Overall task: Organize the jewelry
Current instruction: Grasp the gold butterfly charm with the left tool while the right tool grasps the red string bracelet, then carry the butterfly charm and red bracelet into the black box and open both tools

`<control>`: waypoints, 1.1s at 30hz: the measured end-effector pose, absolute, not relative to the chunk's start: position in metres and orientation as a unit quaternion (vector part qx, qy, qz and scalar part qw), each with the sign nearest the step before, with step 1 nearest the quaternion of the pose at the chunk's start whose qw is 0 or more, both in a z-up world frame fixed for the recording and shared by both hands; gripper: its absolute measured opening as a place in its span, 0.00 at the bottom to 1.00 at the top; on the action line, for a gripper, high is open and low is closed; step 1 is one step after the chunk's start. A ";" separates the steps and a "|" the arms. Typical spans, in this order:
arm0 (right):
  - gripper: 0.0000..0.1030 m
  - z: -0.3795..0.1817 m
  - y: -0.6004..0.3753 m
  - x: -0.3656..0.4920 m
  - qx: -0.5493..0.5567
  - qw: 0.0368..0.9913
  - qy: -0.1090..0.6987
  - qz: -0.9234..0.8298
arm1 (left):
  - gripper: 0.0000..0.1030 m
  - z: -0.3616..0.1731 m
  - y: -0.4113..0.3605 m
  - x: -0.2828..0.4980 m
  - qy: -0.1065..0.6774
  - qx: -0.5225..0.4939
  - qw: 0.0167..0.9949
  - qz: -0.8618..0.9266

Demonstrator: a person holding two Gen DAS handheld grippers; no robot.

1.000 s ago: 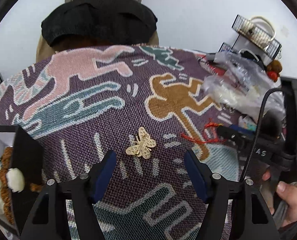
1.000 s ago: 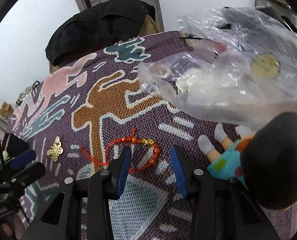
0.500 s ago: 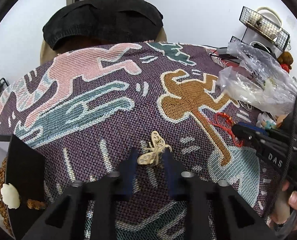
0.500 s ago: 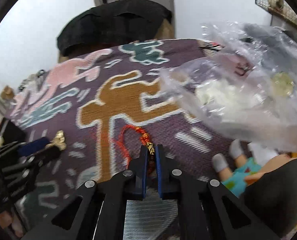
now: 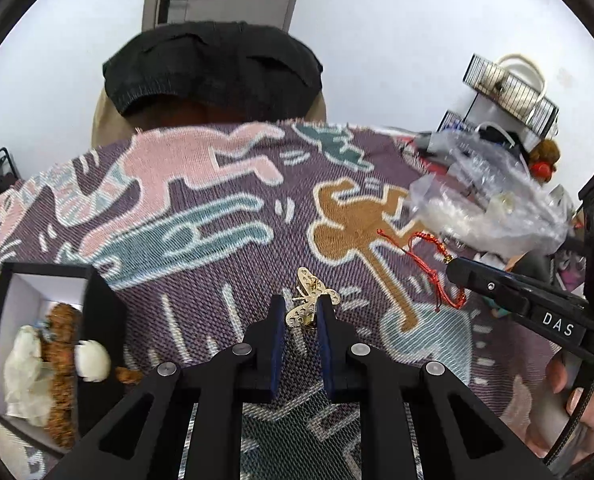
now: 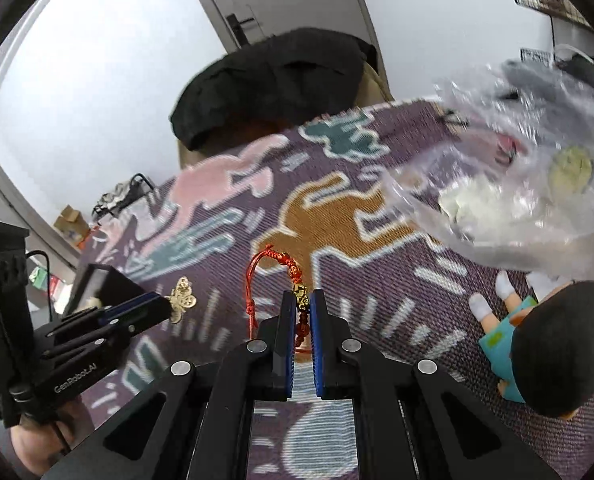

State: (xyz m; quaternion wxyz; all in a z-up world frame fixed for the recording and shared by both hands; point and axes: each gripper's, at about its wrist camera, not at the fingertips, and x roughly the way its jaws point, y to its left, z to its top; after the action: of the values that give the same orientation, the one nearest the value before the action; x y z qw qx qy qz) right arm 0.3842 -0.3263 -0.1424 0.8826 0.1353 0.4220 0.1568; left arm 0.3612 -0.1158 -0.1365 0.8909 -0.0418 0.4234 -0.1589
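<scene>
Left wrist view shows the left tool (image 5: 301, 312) with its blue pads closing on a gold butterfly brooch (image 5: 311, 304), which stands on edge between them, lifted off the patterned woven cloth (image 5: 201, 216) that covers the counter. From the right wrist view, the right tool (image 6: 300, 312) is pressed nearly together on a red cord bracelet (image 6: 293, 276), pinching it at its gold bead, with the rest of the cord looping up and dangling beside the jaws. Both pieces seem to be off the cloth, so the pick-up step looks finished for each hand and the carry is in hand. An open black box (image 5: 97, 304) with a white lining sits at the counter's left edge, already holding brown beads and a pale object; it reads as the likely home for the jewelry. The next move probably calls for bringing the brooch over the box's rim and spreading the pads only once it is above the lining, since the thin brooch could twist free. The bracelet's loose cord may snag on the crumpled plastic bag (image 6: 517, 184) or the doll (image 6: 537, 340) near the counter's right edge.
</scene>
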 end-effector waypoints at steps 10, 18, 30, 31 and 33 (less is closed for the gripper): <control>0.08 -0.098 -0.289 0.376 0.131 0.893 0.381 0.200 | 0.16 -0.090 -0.076 0.343 0.379 -0.060 0.913 -0.143; 0.08 -0.080 -0.249 0.376 0.127 0.890 0.366 0.239 | 0.16 -0.079 -0.025 0.333 0.364 -0.084 0.922 -0.103; 0.08 -0.074 -0.192 0.378 0.113 0.880 0.367 0.280 | 0.17 -0.081 0.035 0.321 0.359 -0.138 0.921 -0.055; 0.08 -0.073 -0.188 0.377 0.112 0.879 0.367 0.283 | 0.17 -0.082 0.039 0.322 0.363 -0.144 0.919 -0.054; 0.08 -0.071 -0.178 0.377 0.108 0.878 0.367 0.289 | 0.26 -0.086 0.048 0.323 0.373 -0.156 0.913 -0.048</control>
State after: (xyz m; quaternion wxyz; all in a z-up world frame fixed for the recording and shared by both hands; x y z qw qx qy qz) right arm 0.3774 -0.1784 -0.0713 0.8776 0.1080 0.3667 0.2892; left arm 0.3229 0.0478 -0.0858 0.9133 -0.1560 0.3732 -0.0482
